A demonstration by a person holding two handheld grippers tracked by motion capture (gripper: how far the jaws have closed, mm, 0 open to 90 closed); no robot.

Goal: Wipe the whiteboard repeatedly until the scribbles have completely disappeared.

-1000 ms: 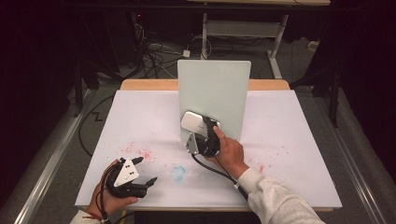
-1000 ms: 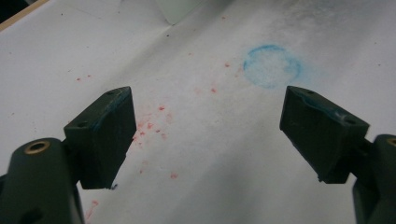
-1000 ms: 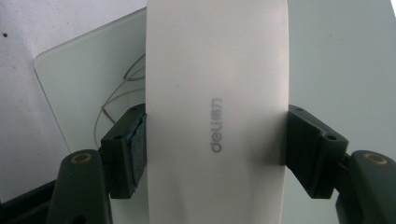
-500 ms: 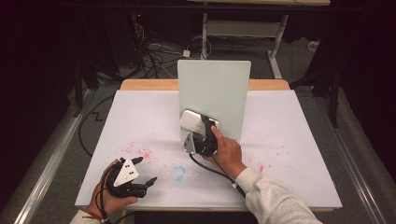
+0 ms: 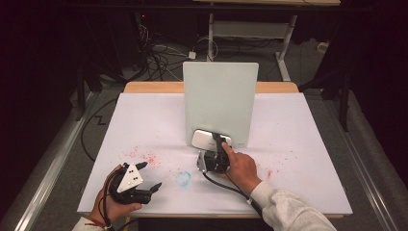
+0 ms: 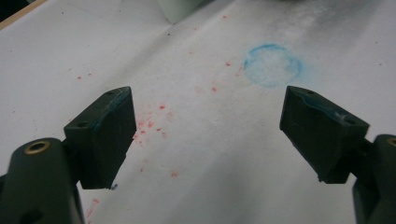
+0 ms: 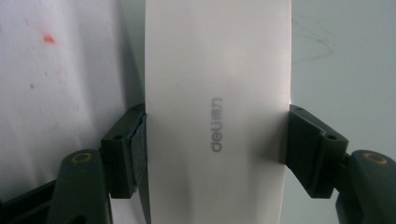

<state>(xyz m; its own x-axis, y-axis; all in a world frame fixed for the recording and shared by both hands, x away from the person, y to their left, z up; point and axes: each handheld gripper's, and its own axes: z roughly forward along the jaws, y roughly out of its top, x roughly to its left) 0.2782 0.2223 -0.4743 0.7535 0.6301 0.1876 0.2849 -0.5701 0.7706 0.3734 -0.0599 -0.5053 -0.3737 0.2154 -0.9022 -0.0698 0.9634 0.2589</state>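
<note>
At frame centre, the right gripper [image 5: 215, 144] clasped a white eraser [image 7: 217, 112] against the upright board [image 5: 220, 101]; its "deli" logo was legible close up, while the left gripper [image 5: 144, 190] rested released lower left.

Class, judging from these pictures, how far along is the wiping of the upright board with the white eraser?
Done: the right gripper has the white eraser clamped between its jaws and set at the foot of the upright board. In hand: pressing it against the board's lower edge. Left: likely most of the board face above it, which looks pale and unmarked. The left gripper rests open near the blue ring stain, holding nothing.
</note>
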